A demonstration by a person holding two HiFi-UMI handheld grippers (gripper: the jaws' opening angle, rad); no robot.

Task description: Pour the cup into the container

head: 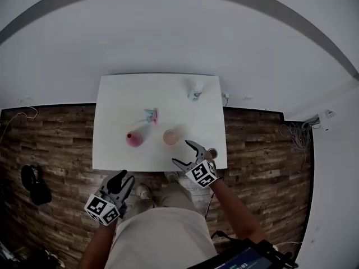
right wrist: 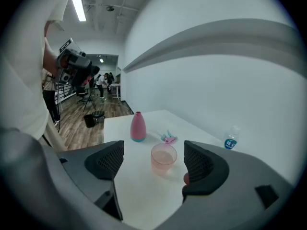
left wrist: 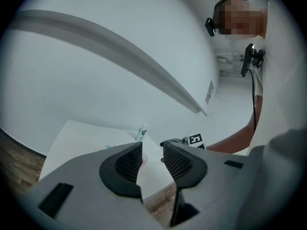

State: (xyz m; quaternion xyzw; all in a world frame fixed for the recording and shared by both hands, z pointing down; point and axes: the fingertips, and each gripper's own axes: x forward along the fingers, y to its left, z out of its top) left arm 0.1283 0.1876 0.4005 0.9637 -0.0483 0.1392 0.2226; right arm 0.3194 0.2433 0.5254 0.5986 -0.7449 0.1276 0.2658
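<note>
Head view: on white rectangular bench (head: 112, 150), translucent pink plastic cup (head: 170, 137) upright, pink bottle-shaped container (head: 133, 139) at its nine o'clock, apart. Right gripper (head: 181, 152) at the cup's five o'clock, over the bench edge; left gripper (head: 125, 175) off the bench, at seven.

Left gripper view: jaws slightly parted, nothing between.

Right gripper view: jaws spread wide, framing the cup, seemingly not touching it.

A water bottle (head: 196, 91) stands at the far edge of the surface (head: 118, 94), well beyond the right hand-held gripper (head: 181, 153). A pink-and-blue item (head: 151, 115) lies ahead to its left. A black bag (head: 35, 185) sits on the floor (head: 56, 139), well left of the left hand-held gripper (head: 124, 179).
</note>
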